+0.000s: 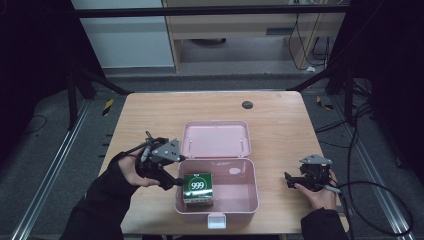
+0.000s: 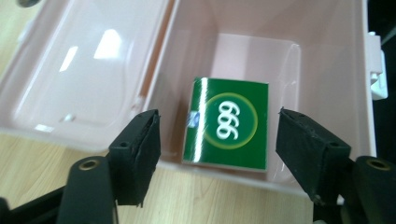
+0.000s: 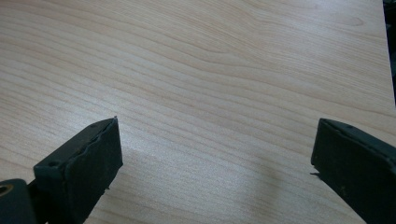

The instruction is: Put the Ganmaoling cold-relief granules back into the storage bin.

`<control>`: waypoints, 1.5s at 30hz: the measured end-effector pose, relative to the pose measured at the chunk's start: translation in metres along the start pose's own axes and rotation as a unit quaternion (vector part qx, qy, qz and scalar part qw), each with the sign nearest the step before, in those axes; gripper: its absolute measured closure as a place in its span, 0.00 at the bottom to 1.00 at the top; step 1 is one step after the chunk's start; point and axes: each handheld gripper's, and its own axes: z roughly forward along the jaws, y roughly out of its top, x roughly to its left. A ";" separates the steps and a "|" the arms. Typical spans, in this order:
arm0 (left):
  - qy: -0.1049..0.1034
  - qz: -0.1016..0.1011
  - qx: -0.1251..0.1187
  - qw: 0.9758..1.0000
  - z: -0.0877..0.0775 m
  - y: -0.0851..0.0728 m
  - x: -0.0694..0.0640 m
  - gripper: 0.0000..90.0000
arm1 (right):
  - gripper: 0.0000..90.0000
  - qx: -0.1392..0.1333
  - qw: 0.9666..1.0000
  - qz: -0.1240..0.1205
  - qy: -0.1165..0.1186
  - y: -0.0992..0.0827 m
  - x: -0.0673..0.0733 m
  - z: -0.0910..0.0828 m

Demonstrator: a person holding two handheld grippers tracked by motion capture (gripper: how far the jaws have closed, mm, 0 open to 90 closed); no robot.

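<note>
Both grippers empty, jaws apart: left gripper (image 1: 172, 181) at the pink box's (image 1: 252, 200) left wall, right gripper (image 1: 291, 180) over bare table (image 1: 280, 125). Green "999" carton (image 1: 198, 189) sits inside the box, nothing gripping it. Lid (image 1: 216, 139) lies open behind; probably closing is left.

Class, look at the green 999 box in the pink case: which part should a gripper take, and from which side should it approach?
Probably from above, jaws closing on two opposite side faces of the green box. It stands in the open pink case, whose walls block a level approach. The open left gripper already frames it, with its jaws wider than the box.
</note>
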 end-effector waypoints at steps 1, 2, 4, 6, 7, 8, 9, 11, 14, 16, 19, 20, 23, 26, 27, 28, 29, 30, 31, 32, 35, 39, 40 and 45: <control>0.000 0.000 0.000 1.000 0.000 0.000 0.000 0.34 | 0.02 0.000 1.000 0.000 0.000 0.000 0.000 0.000; 0.007 -0.008 -0.005 1.000 -0.003 -0.004 0.001 0.35 | 0.02 0.000 1.000 0.001 0.000 0.000 0.000 0.000; 0.022 -0.025 -0.010 0.999 -0.009 -0.016 0.003 0.36 | 0.02 0.000 1.000 0.001 0.000 0.000 0.000 0.000; 0.027 -0.035 -0.012 0.999 -0.012 -0.023 0.005 0.37 | 0.02 0.000 1.000 0.002 -0.001 0.000 0.000 0.000; 0.027 -0.035 -0.012 0.999 -0.012 -0.023 0.005 0.37 | 0.02 0.001 1.000 0.003 0.000 0.000 0.000 0.000; 0.031 -0.041 -0.015 0.999 -0.013 -0.029 0.006 0.37 | 0.02 0.001 1.000 0.003 -0.001 0.000 0.000 0.000; 0.037 -0.051 -0.014 0.998 -0.014 -0.037 0.007 0.37 | 0.02 0.002 1.000 0.002 0.000 0.000 0.000 0.000; 0.038 -0.056 -0.014 0.998 -0.014 -0.040 0.007 0.37 | 0.02 0.002 1.000 0.003 -0.001 0.000 0.000 0.000; 0.047 -0.075 -0.019 0.996 -0.013 -0.051 0.006 0.37 | 0.02 0.003 1.000 0.002 -0.001 -0.001 0.000 0.000; 0.053 -0.086 -0.016 0.995 -0.010 -0.063 0.006 0.36 | 0.02 0.003 1.000 0.001 -0.001 -0.001 0.000 0.000; 0.061 -0.104 -0.016 0.993 -0.004 -0.076 0.005 0.35 | 0.02 0.002 1.000 0.000 -0.002 -0.001 0.000 0.001; 0.063 -0.109 -0.015 0.992 -0.002 -0.080 0.006 0.34 | 0.02 0.002 1.000 0.000 -0.002 -0.001 0.000 0.001; 0.067 -0.122 -0.011 0.990 0.004 -0.090 0.006 0.32 | 0.02 0.002 1.000 0.000 -0.003 -0.001 0.000 0.001; 0.074 -0.142 -0.010 0.987 0.012 -0.102 0.007 0.31 | 0.02 0.002 1.000 -0.001 -0.003 -0.001 0.000 0.001; 0.080 -0.156 -0.010 0.984 0.017 -0.110 0.008 0.31 | 0.02 0.003 1.000 -0.002 -0.004 -0.001 0.001 0.001; 0.083 -0.162 -0.009 0.983 0.020 -0.114 0.008 0.30 | 0.02 0.003 1.000 -0.002 -0.004 -0.001 0.001 0.001; 0.083 -0.162 -0.009 0.983 0.020 -0.114 0.008 0.30 | 0.02 0.002 1.000 -0.002 -0.004 -0.002 0.001 0.001; 0.085 -0.167 -0.009 0.982 0.022 -0.117 0.008 0.28 | 0.02 0.002 1.000 -0.001 -0.004 -0.002 0.001 0.001; 0.082 -0.176 -0.009 0.981 0.027 -0.125 0.010 0.27 | 0.02 0.001 1.000 -0.001 -0.004 -0.002 0.001 0.001; 0.082 -0.176 -0.009 0.981 0.027 -0.125 0.010 0.26 | 0.02 0.001 1.000 -0.002 -0.005 -0.002 0.001 0.001; 0.086 -0.194 -0.005 0.977 0.035 -0.136 0.013 0.25 | 0.02 0.002 1.000 -0.003 -0.005 -0.002 0.001 0.001; 0.102 -0.227 -0.010 0.969 0.040 -0.151 0.019 0.25 | 0.02 0.002 1.000 -0.004 -0.006 -0.002 0.001 0.002; 0.115 -0.240 -0.009 0.964 0.041 -0.156 0.022 0.25 | 0.02 0.001 1.000 -0.004 -0.007 -0.002 0.001 0.002; 0.160 -0.295 -0.023 0.942 0.041 -0.173 0.030 0.23 | 0.02 0.001 1.000 -0.003 -0.007 -0.002 0.000 0.001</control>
